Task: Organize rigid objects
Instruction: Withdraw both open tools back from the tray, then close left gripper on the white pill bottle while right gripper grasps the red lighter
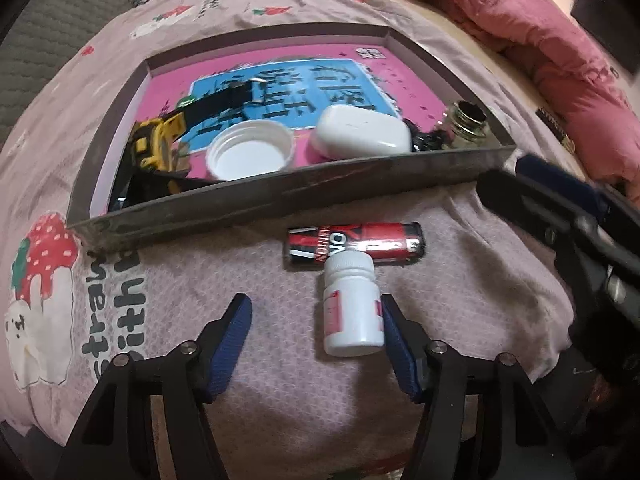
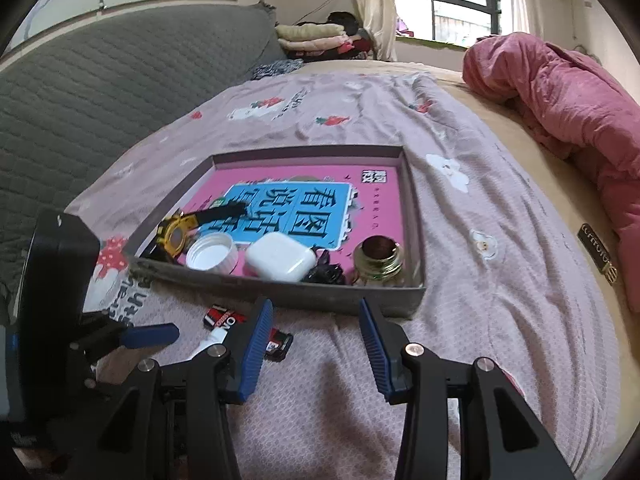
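On the bed, on the pink printed sheet point(image 1: 280, 400), a small white pill bottle point(image 1: 351, 307) lies on its side. Its long axis runs away from the left gripper point(image 1: 316, 320), toward the box: the cap end points to the box wall and the flat bottom points back to the gripper. The cap touches a red and black battery point(image 1: 356, 245), which lies crosswise, its long axis parallel to the near wall of the box, just in front of it.

The left gripper stands over the bottle with its jaws apart. The bottle is between the blue pads, close to the right one; I cannot tell if that pad touches it. The left pad is clearly away from it.

The right gripper point(image 2: 316, 344) hovers near the front of the shallow grey box point(image 1: 280, 196), jaws apart, nothing between them.

Inside the box are a yellow watch point(image 1: 160, 144) with a black strap, a white lid point(image 1: 250, 151) lying open side up, a white earbud case point(image 1: 362, 131), a small glass jar point(image 1: 468, 122) standing upright, and something black and small beside it.
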Motion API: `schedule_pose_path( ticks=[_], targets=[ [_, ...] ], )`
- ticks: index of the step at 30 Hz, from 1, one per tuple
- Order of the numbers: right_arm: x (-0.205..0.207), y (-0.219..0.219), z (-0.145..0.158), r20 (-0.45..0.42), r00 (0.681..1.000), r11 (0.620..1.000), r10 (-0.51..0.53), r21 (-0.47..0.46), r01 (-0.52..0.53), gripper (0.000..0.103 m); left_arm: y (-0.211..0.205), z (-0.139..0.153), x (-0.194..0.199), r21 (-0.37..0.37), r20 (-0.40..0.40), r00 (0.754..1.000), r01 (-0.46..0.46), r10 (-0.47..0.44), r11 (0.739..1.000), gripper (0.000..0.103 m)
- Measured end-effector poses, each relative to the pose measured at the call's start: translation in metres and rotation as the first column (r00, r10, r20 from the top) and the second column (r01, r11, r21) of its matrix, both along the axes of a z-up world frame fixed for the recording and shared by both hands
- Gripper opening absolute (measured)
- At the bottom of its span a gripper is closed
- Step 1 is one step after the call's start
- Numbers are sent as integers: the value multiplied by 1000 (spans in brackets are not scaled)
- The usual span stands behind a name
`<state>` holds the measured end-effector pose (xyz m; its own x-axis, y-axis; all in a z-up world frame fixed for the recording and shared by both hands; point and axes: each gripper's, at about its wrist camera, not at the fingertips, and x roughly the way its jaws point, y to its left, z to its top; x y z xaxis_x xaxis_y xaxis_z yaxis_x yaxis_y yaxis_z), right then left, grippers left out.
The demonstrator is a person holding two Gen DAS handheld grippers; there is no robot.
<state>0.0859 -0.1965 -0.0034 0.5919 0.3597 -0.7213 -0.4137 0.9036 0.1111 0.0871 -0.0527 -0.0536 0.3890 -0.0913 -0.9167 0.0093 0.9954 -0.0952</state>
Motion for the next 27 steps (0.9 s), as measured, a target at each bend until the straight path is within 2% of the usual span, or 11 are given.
schedule_pose_path(
  ticks=[5,7,12,15,16,20,27],
  targets=[
    [-2,6,-7,-13,1000,999,19,-27,-19,45,11,2,2,-47,6,1000,-13,13,999,60],
    [-1,6,-7,-15,1000,1000,16,-26,-16,45,10,2,2,-42,15,1000,-5,5,999,60],
    [0,6,-9,-21,1000,1000,19,-23,-20,45,8,-3,4,-47,-3,1000,8,-8,999,48],
    [-1,11,-12,-33,998,998,47,-33,-49,45,10,-3,5,-77,-3,1000,12,-12,997,35],
    [-1,13,-14,-35,998,997,61,-46,-63,45,10,-3,4,-82,-2,1000,12,-12,997,28],
    [-4,28,-21,-45,988,983,146,-104,-150,45,21,-3,2,-109,-11,1000,10,-12,994,27],
    [-9,64,-33,-38,953,921,302,-244,-302,45,42,-1,-2,-111,-14,1000,-15,14,994,27]
  ],
)
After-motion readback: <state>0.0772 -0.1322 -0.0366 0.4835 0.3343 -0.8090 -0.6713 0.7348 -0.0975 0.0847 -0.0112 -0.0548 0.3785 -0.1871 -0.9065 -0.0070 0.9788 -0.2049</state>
